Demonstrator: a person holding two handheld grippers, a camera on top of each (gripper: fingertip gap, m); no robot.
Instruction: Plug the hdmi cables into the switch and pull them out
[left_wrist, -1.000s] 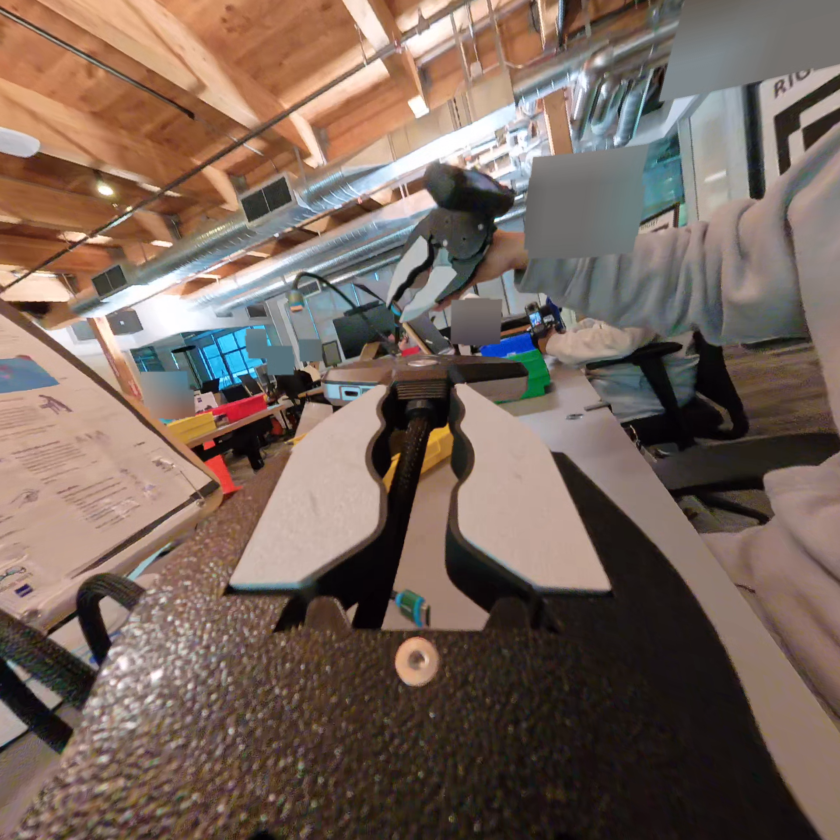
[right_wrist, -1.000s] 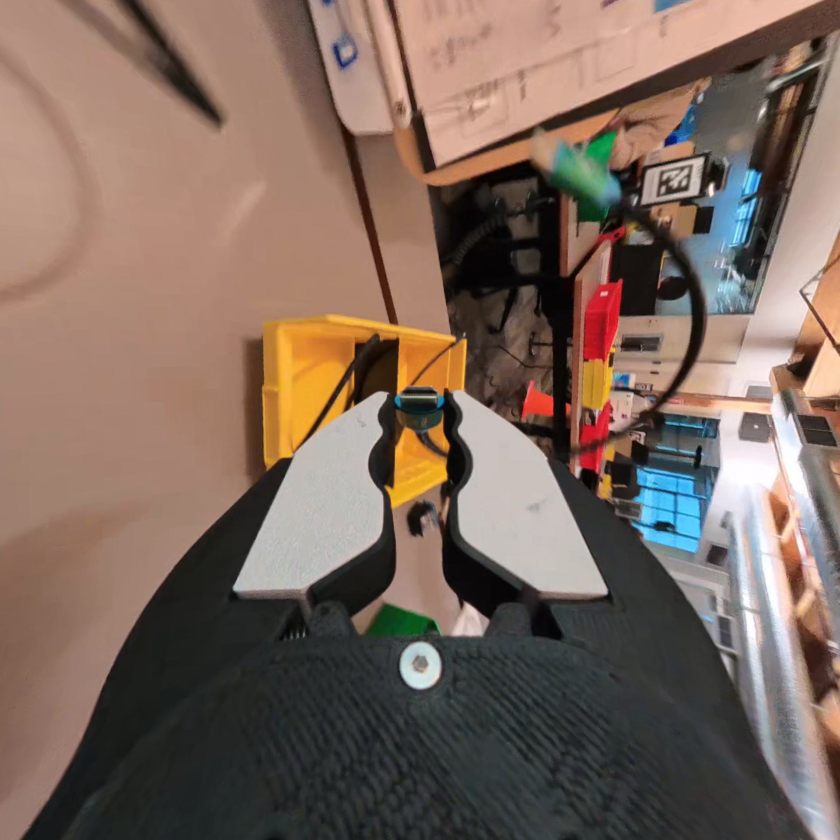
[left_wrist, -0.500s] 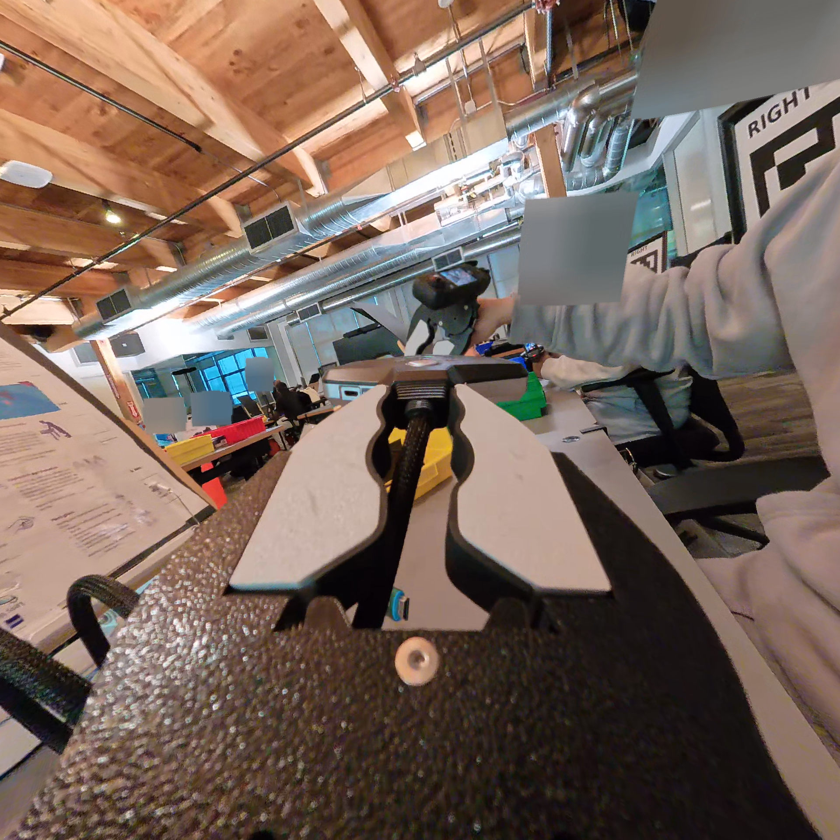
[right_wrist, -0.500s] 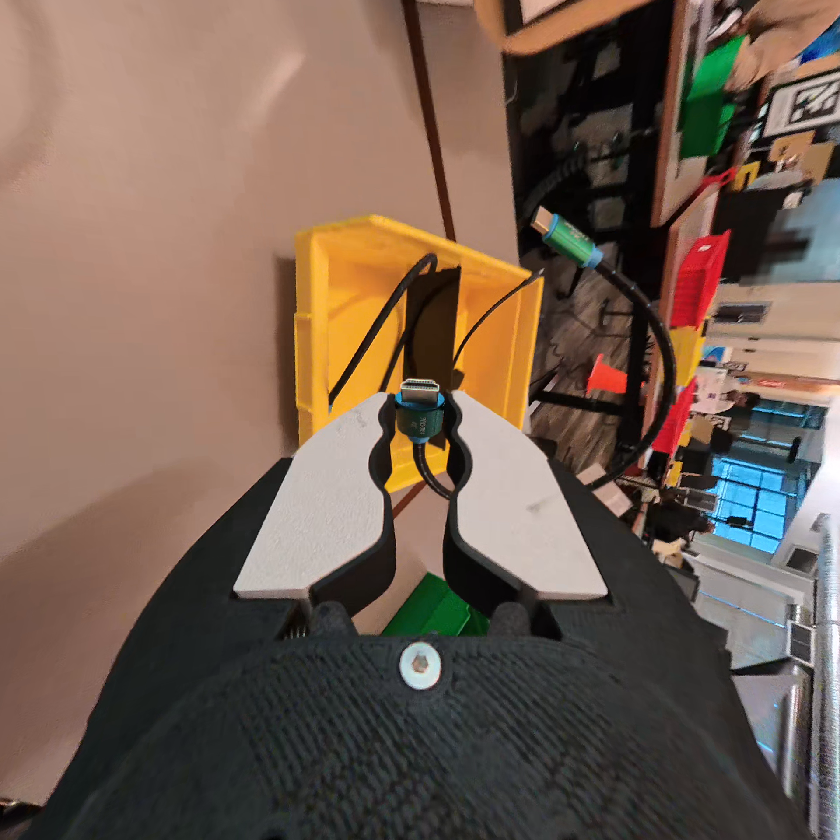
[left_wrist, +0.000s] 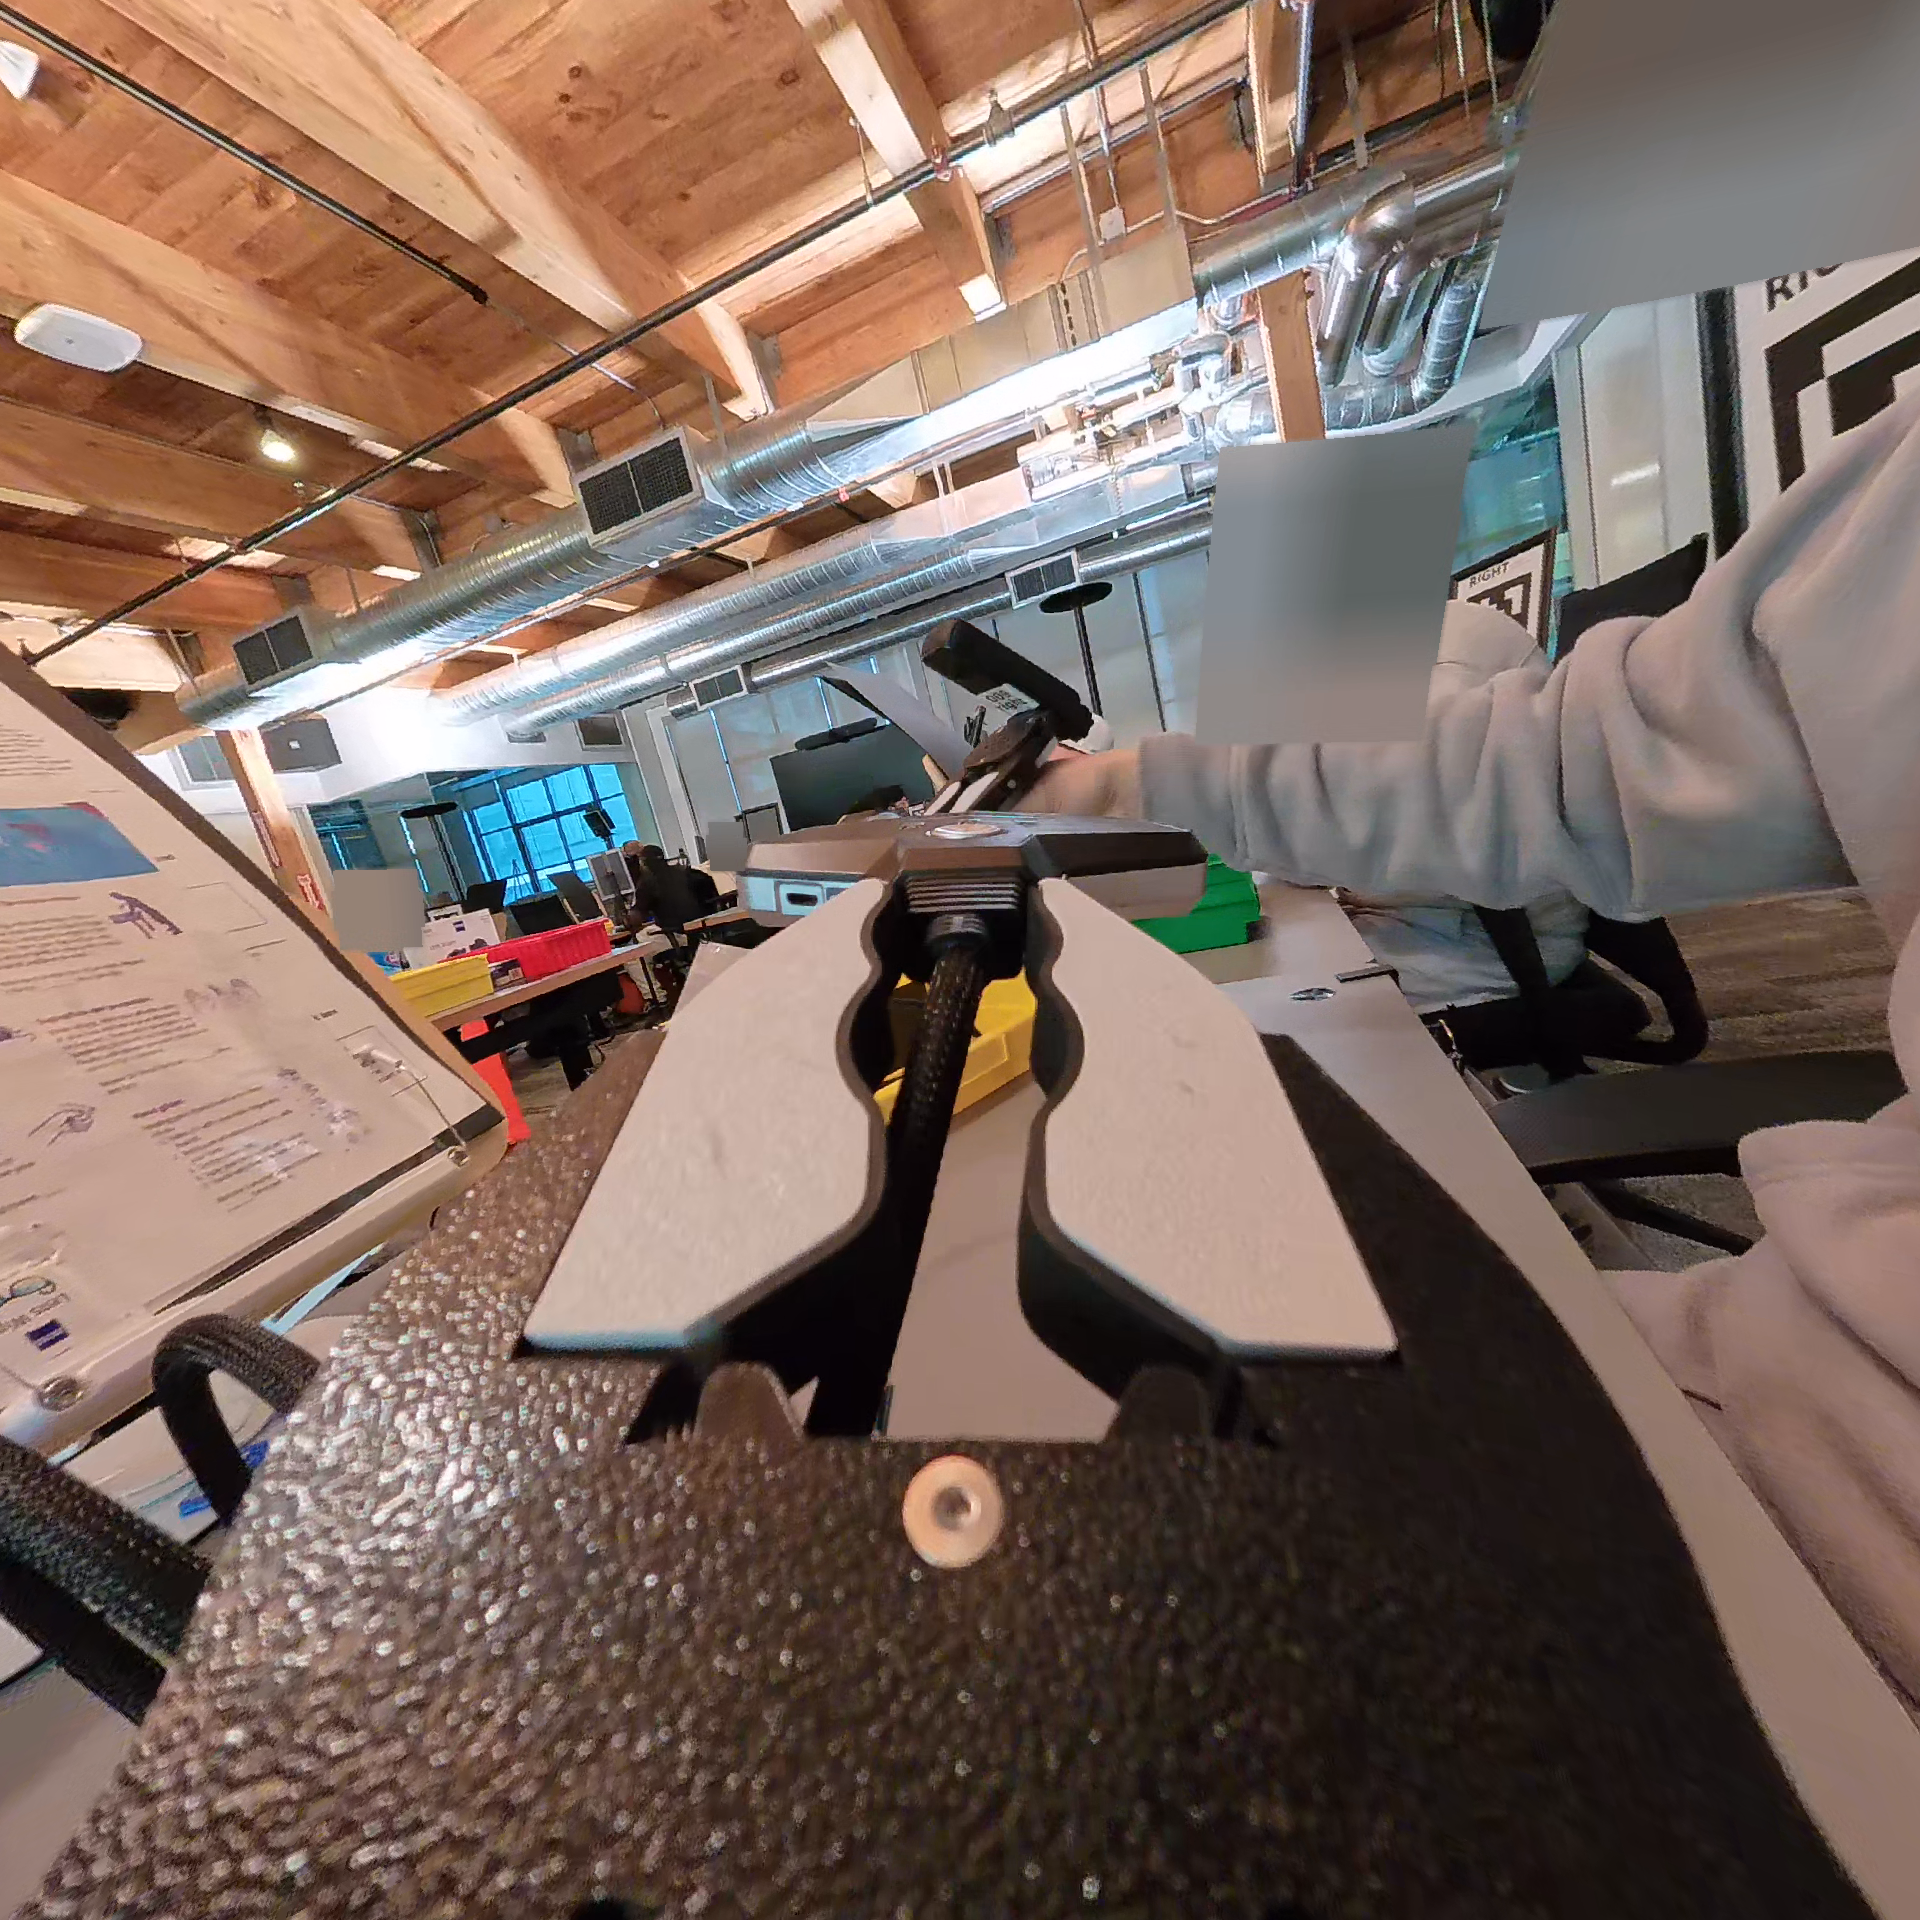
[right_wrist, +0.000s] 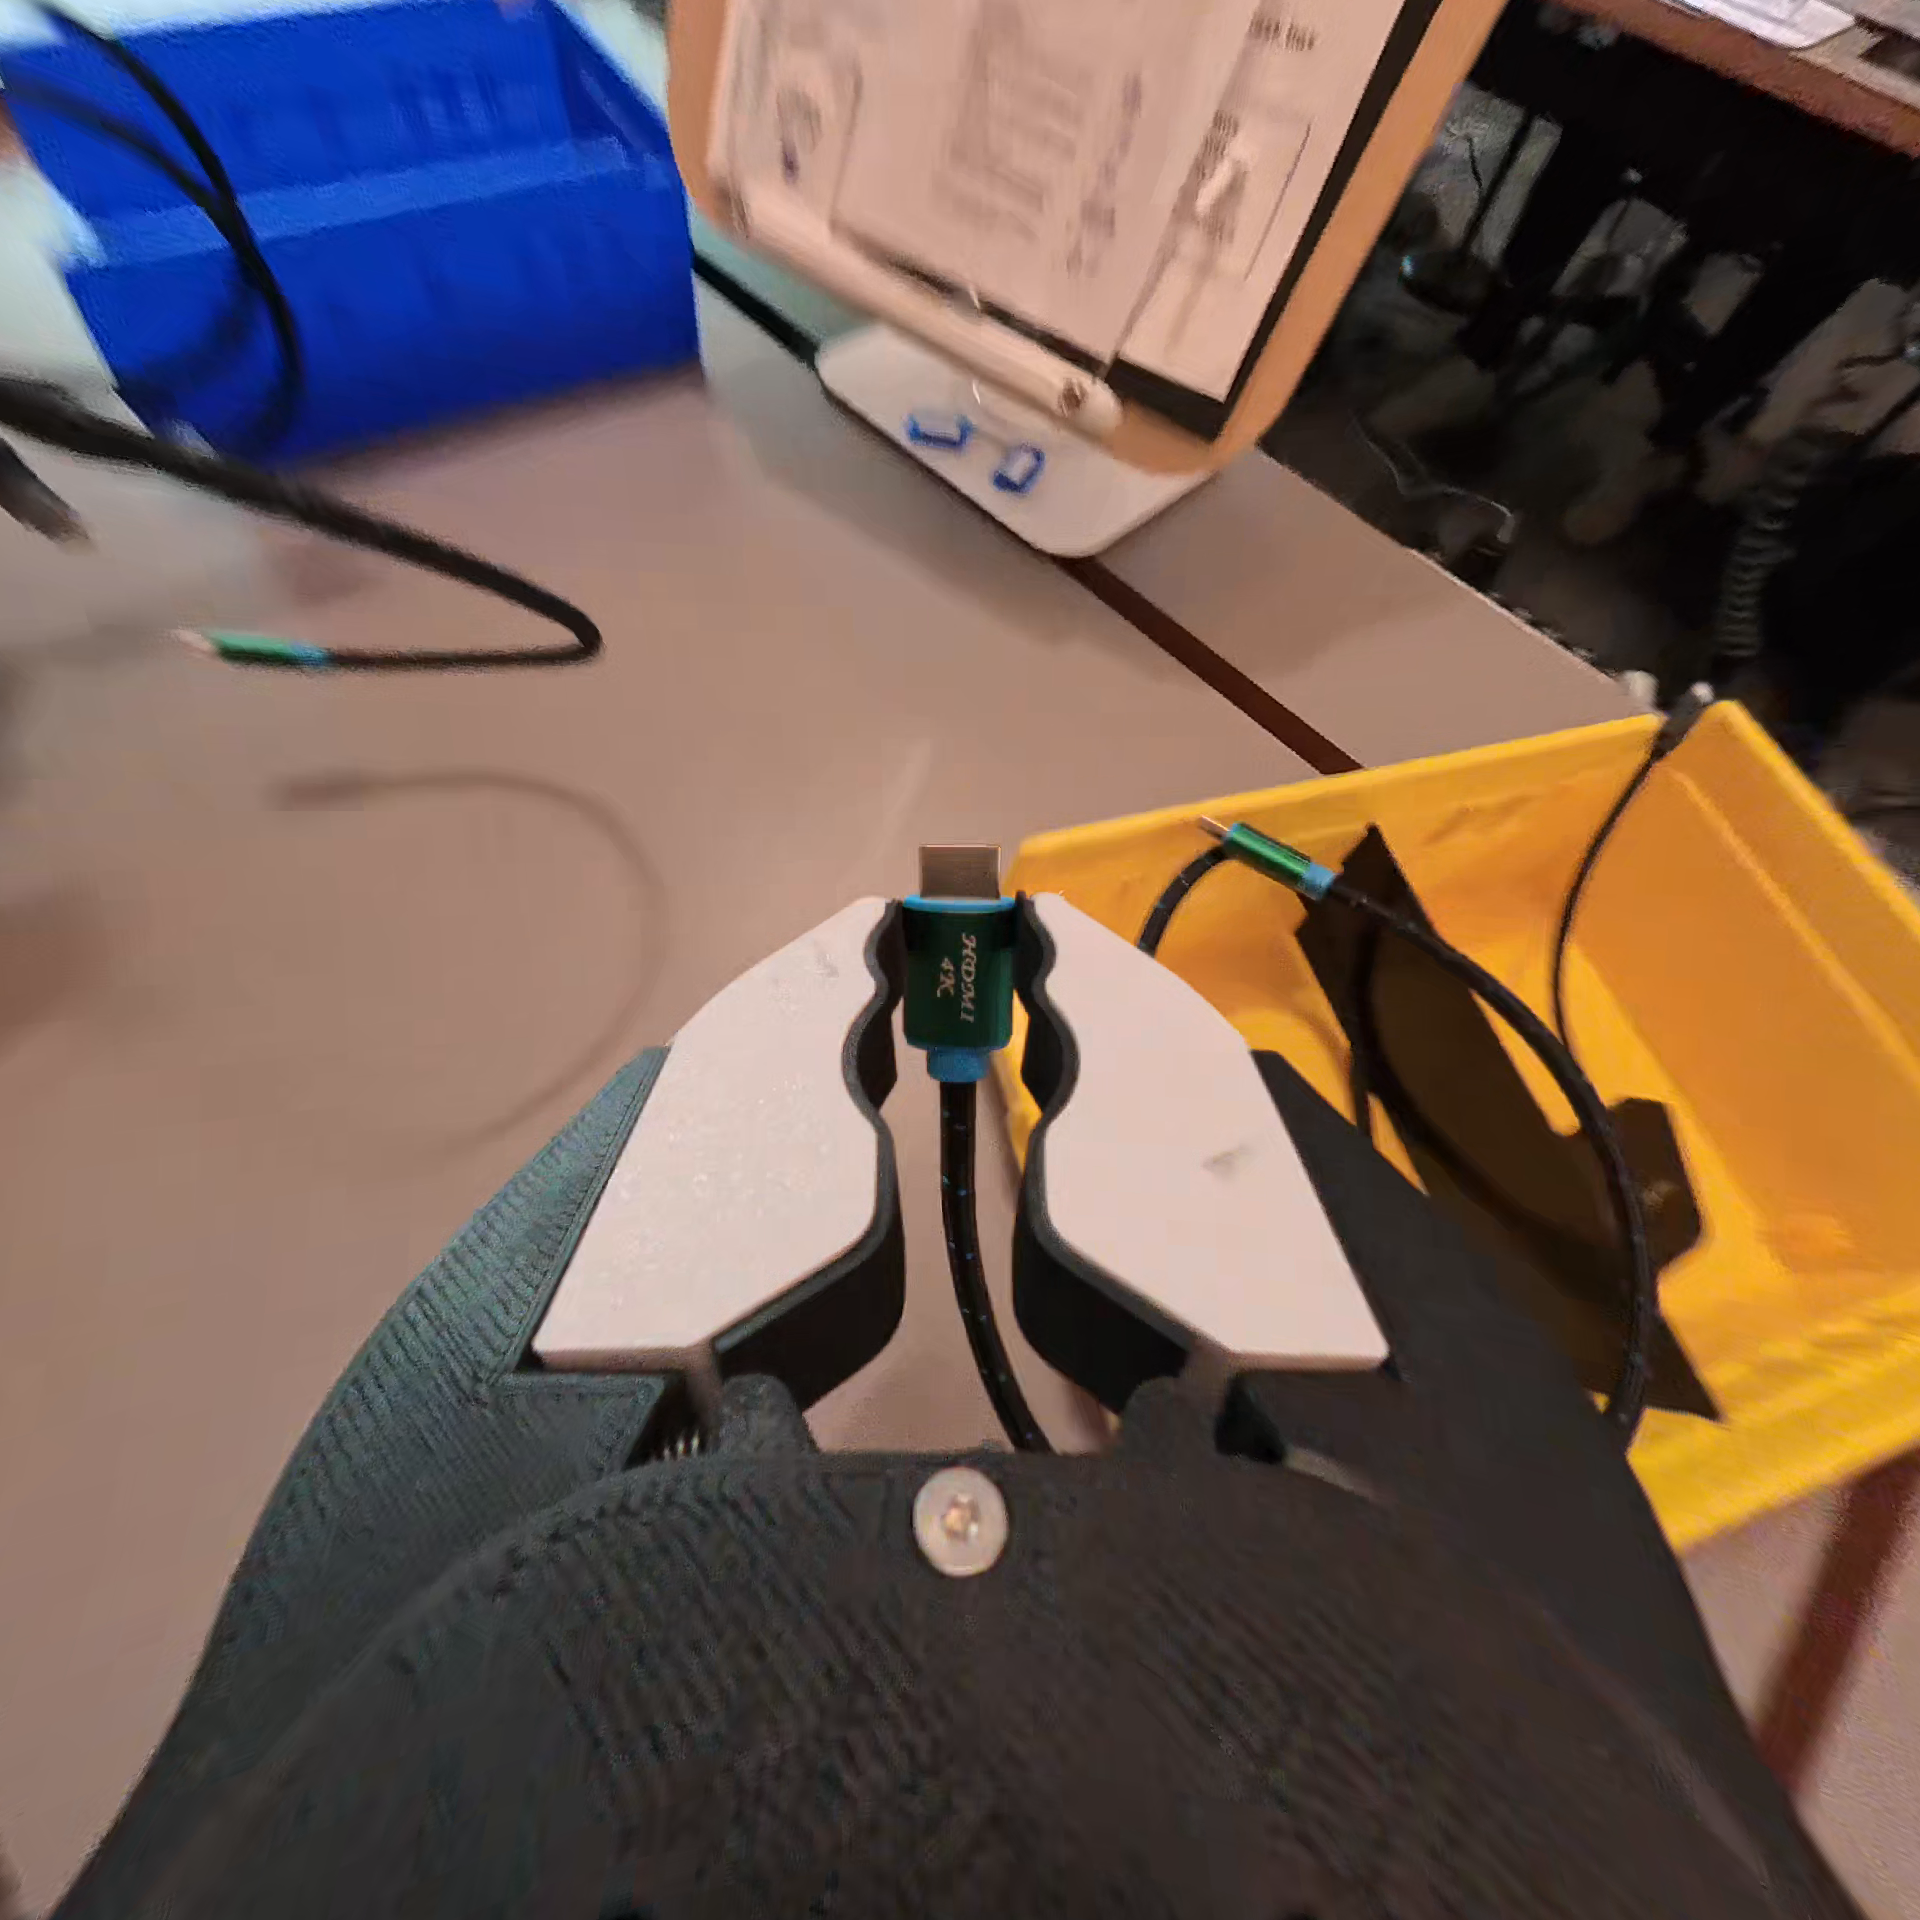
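My left gripper (left_wrist: 958, 902) is shut on the black strain relief of the braided lead of the grey HDMI switch (left_wrist: 966, 854) and holds the switch up off the table; an empty port shows on its left face. My right gripper (right_wrist: 958, 914) is shut on a green HDMI plug (right_wrist: 956, 989) with a blue collar, metal tip forward, black braided cable trailing back between the fingers. It hovers above the table beside the yellow bin. The right gripper also shows far off in the left wrist view (left_wrist: 1003, 717), behind the switch. A second green plug (right_wrist: 255, 650) on a cable hangs at the left.
A yellow bin (right_wrist: 1558, 1361) at the table's right edge holds another green-tipped cable (right_wrist: 1270, 856). A blue bin (right_wrist: 395, 229) stands at the back left, a slanted document stand (right_wrist: 1039, 343) at the back. A green bin (left_wrist: 1205, 914) and a person's grey sleeve (left_wrist: 1558, 790) show right.
My right gripper has swung round from pointing at the yellow bin to facing across the table, still holding the green plug. My left gripper keeps the switch held up with little movement.
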